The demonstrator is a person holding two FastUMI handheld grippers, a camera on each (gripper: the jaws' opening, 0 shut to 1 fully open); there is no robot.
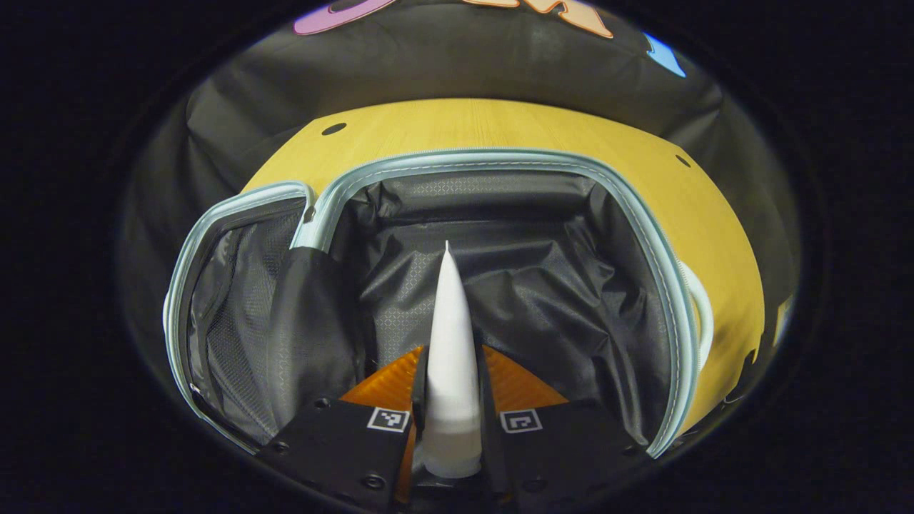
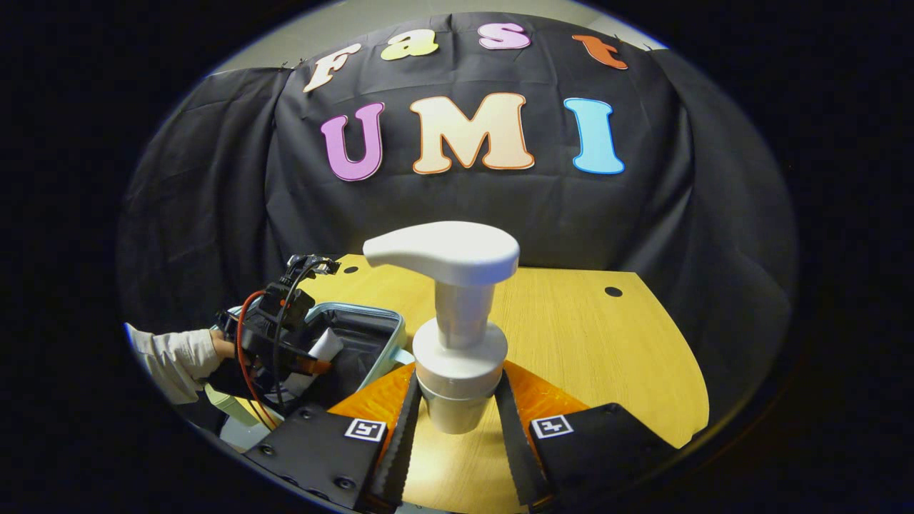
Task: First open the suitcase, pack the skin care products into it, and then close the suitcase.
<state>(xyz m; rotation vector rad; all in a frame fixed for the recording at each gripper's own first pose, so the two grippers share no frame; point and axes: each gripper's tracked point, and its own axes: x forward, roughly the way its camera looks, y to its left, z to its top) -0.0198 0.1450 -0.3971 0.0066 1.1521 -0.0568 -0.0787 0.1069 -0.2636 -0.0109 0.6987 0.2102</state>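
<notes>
The left gripper [image 1: 451, 400] points down into the open suitcase [image 1: 643, 235] on the counter [image 1: 500, 125], fingers clamped on a white tube [image 1: 450, 343]. The right gripper [image 2: 457, 421] hovers level above the counter, its 2 fingers clamped on a pump bottle [image 2: 457, 357].

A yellow wood-grain table [image 2: 607, 343] with small dark round holes [image 2: 613, 291] near its far corners stands against a creased black cloth wall [image 2: 214, 185], pale wall [image 2: 400, 18] showing above.
</notes>
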